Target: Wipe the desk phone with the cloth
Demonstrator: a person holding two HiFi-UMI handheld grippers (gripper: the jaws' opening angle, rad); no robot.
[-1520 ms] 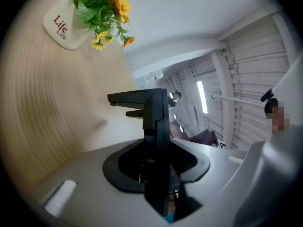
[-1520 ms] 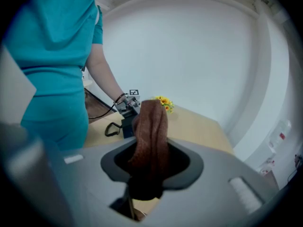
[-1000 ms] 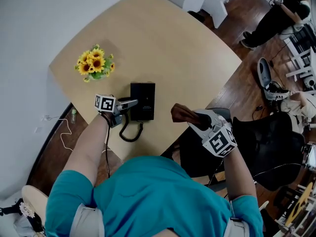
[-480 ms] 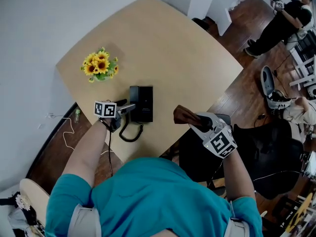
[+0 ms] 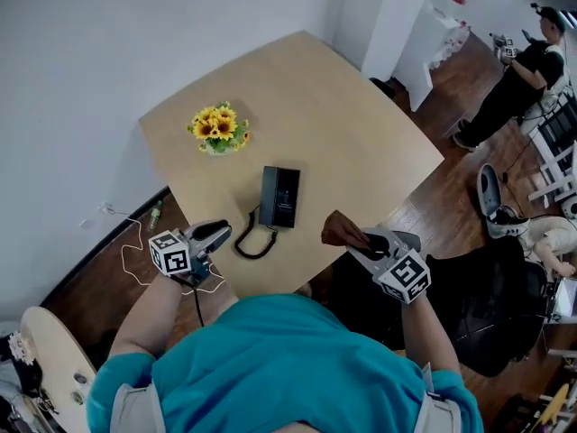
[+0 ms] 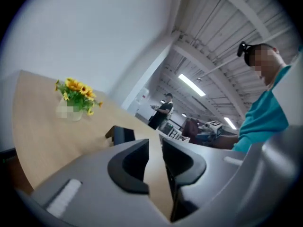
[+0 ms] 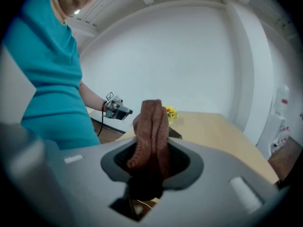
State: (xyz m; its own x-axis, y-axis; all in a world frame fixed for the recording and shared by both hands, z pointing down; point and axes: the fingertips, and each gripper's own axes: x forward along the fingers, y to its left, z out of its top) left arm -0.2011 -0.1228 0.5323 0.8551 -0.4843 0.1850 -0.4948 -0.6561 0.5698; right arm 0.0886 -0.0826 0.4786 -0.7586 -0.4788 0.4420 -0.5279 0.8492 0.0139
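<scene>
A cloth point(image 7: 150, 131), judged soft and limp, is pinched mid-fold by the right gripper point(image 5: 365, 239) at the desk's point(image 5: 361, 133) near edge. The left gripper's point(image 6: 154, 148) empty jaws are closing, and the desk phone point(image 5: 279, 197) is unwiped.

Sunflower bouquet point(image 5: 216, 126), tan table point(image 5: 361, 133), standing person point(image 5: 521, 72)

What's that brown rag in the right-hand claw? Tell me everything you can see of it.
The cloth is reddish-brown with a nubbly, towel-like weave, soft and bunched into loose lengthwise folds. The right gripper has its jaws shut on the lower part, so the rest stands out of them as a rounded wad. It is held by the near edge of the table, to the right of the desk phone and not touching it. Only the gripper touches it.
</scene>
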